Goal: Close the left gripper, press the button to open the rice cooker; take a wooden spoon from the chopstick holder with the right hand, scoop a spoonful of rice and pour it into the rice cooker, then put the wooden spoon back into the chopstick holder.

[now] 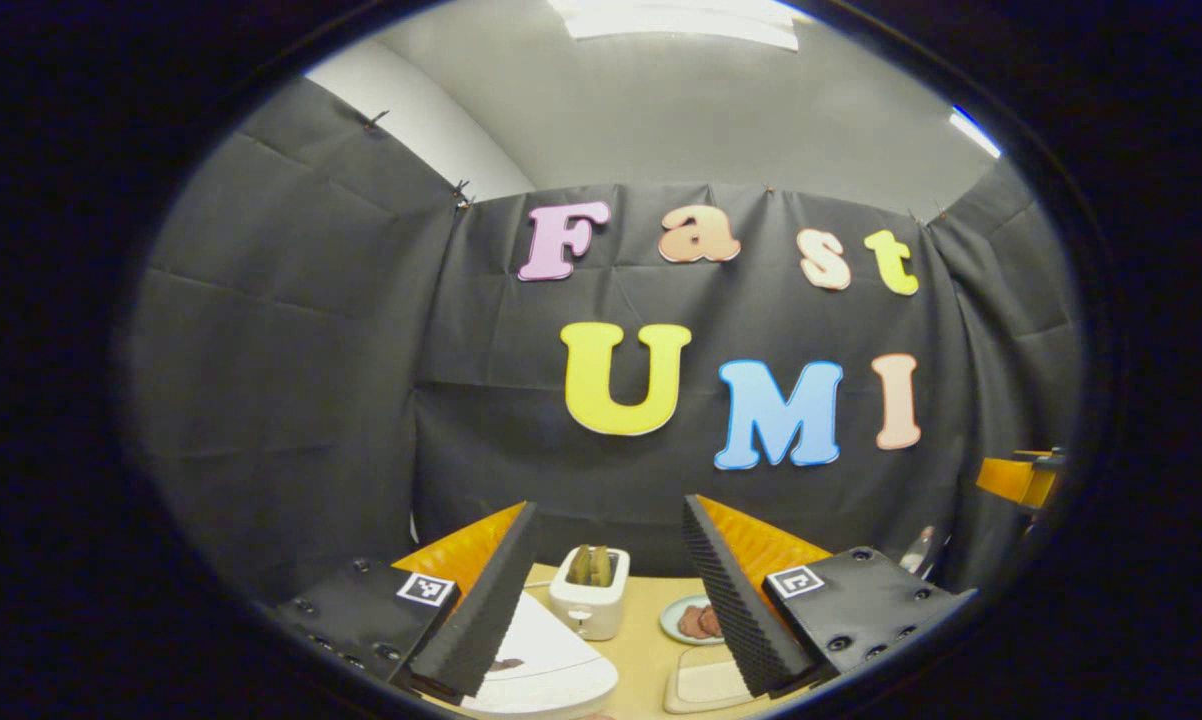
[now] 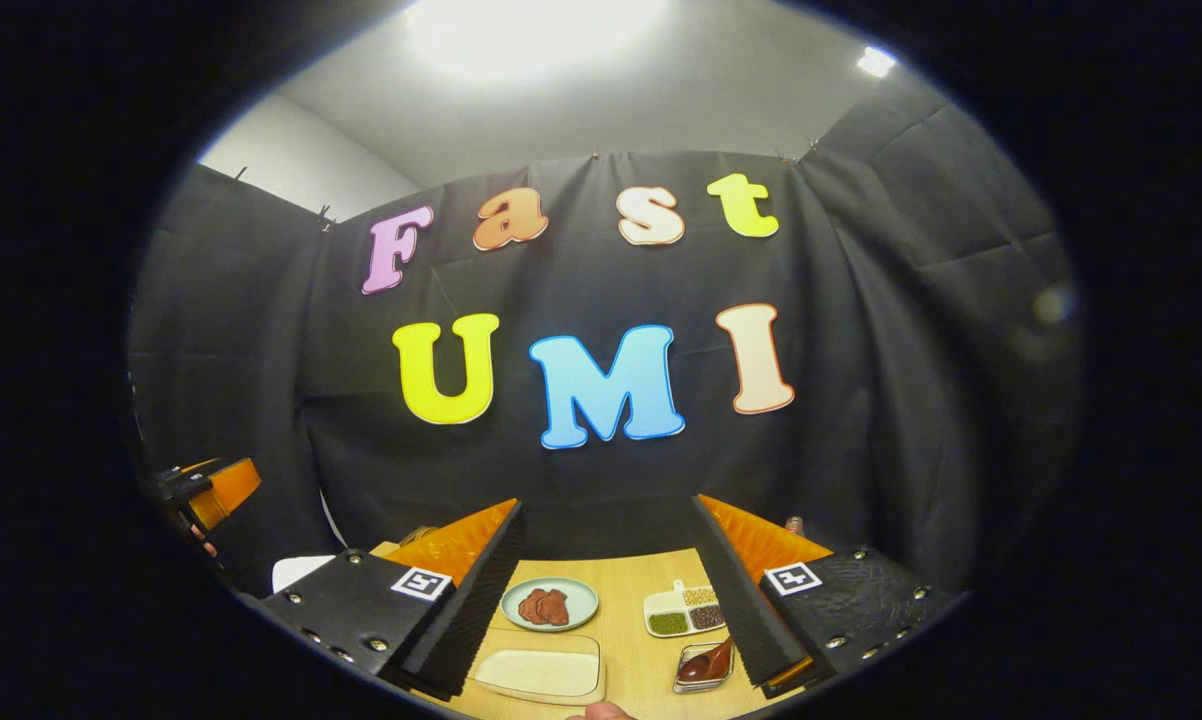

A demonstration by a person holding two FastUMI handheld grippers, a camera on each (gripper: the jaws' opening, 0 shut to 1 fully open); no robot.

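In the left gripper view my left gripper (image 1: 610,505) is open and holds nothing. The white rice cooker (image 1: 546,668) lies low between its fingers, lid down. My right gripper (image 2: 607,503) is open and empty too, raised above the table. Below it in the right gripper view a shallow clear tray of white rice (image 2: 541,671) lies at the front. A small clear holder (image 2: 689,682) with the brown wooden spoon (image 2: 709,661) in it stands beside my right finger. The left gripper (image 2: 211,492) shows far left there, and the right gripper (image 1: 1021,480) shows far right in the left gripper view.
On the wooden table (image 2: 631,640) stand a plate of brown slices (image 2: 549,604) and a divided dish of grains (image 2: 685,611). A white toaster (image 1: 589,592) with bread stands behind the cooker. The plate (image 1: 694,620) and rice tray (image 1: 706,686) lie right of it.
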